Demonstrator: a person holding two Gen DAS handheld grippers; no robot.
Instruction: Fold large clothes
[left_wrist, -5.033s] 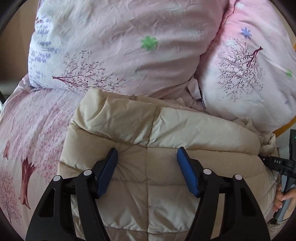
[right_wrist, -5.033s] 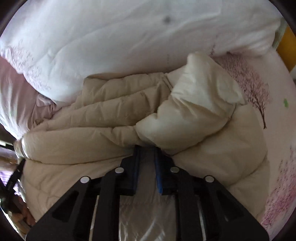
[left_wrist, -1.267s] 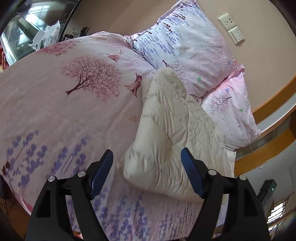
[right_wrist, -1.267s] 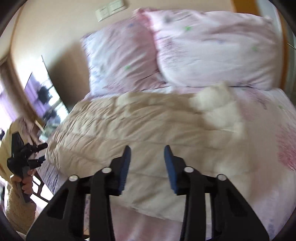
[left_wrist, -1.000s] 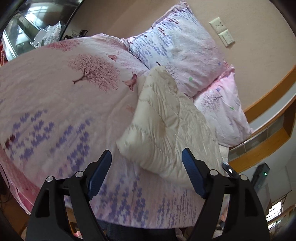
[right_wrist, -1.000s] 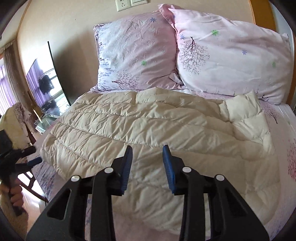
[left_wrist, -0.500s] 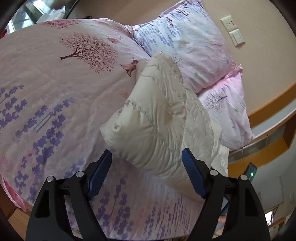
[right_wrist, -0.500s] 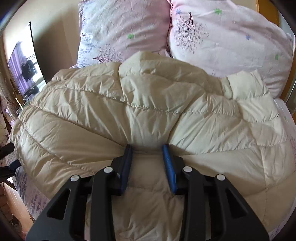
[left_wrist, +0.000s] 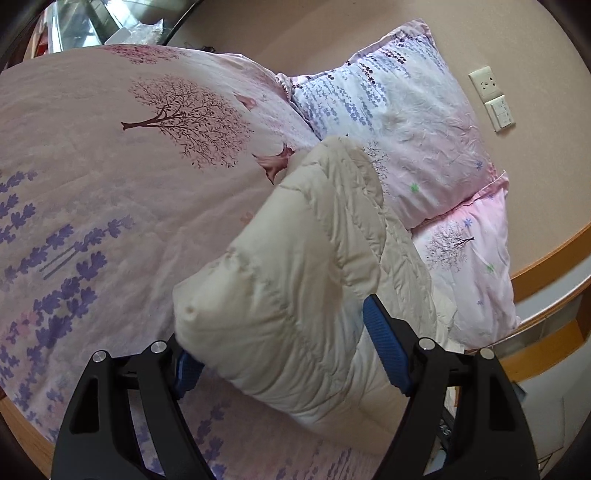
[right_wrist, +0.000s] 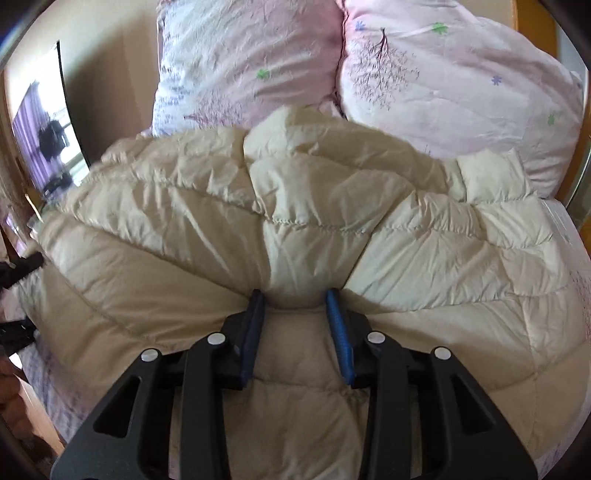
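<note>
A cream quilted down jacket (left_wrist: 295, 280) lies folded on the bed, its far end against the pillows. In the left wrist view its near corner bulges between the wide-set fingers of my left gripper (left_wrist: 280, 332); the left pad is half hidden behind the fabric and the right pad (left_wrist: 384, 347) stands beside it without squeezing. In the right wrist view the jacket (right_wrist: 424, 258) fills the frame. My right gripper (right_wrist: 295, 295) is pushed down into its middle with the jaws partly apart, and a puff of fabric swells up between the blue pads (right_wrist: 338, 325).
Two pink flowered pillows (right_wrist: 251, 55) (right_wrist: 461, 85) lean on the wall behind the jacket. The flowered bedspread (left_wrist: 110, 177) stretches away to the left. A wall socket (left_wrist: 487, 83) and a wooden headboard rail (left_wrist: 546, 266) lie beyond. A dark screen (right_wrist: 74, 122) stands at the left.
Both grippers have come down onto the jacket. The right one's fingers have sunk into the quilting, and the jacket's corner now sits between the left one's fingers. Neither gap has changed.
</note>
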